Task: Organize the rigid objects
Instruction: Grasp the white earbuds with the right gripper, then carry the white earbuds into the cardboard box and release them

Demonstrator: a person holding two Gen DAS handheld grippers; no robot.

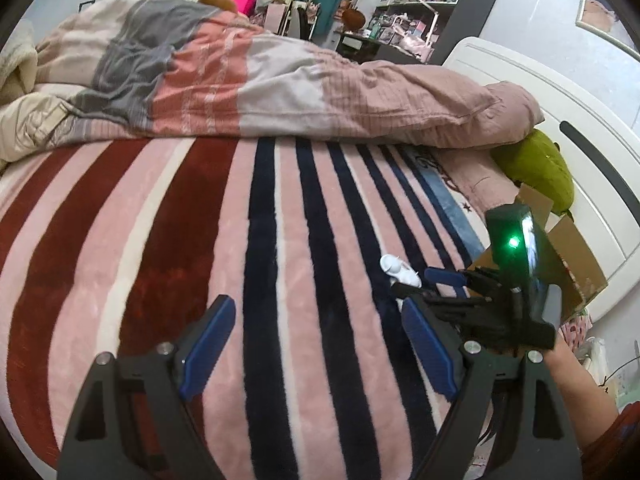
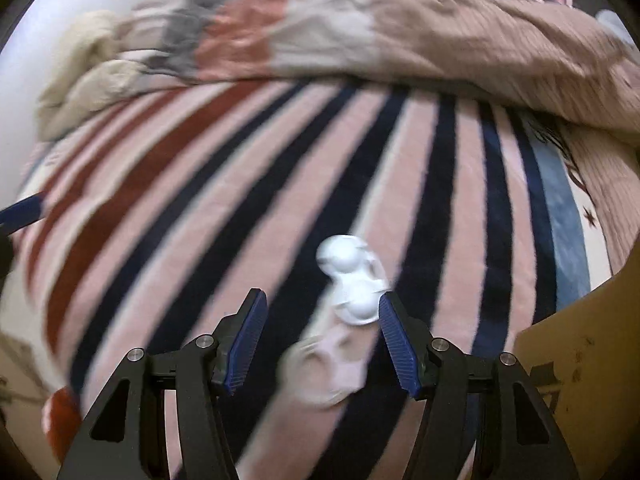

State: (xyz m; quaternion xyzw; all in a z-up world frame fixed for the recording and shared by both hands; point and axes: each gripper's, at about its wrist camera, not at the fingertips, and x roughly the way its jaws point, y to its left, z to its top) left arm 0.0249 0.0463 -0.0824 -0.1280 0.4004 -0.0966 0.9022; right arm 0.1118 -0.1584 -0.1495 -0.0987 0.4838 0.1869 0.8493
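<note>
A small white rounded plastic object (image 2: 354,280) lies on the striped blanket (image 2: 240,184), just ahead of my right gripper (image 2: 322,304) and close to its right finger. The right gripper is open and holds nothing. The view is blurred by motion. In the left wrist view the same white object (image 1: 398,270) lies on the blanket at the right, with the right gripper (image 1: 432,286) right behind it. My left gripper (image 1: 316,312) is open and empty, low over the blanket's middle stripes.
A cardboard box (image 1: 576,252) stands at the bed's right edge, also seen in the right wrist view (image 2: 580,344). A crumpled duvet (image 1: 260,80) fills the far half of the bed. A green plush (image 1: 536,168) lies by the white headboard (image 1: 592,120).
</note>
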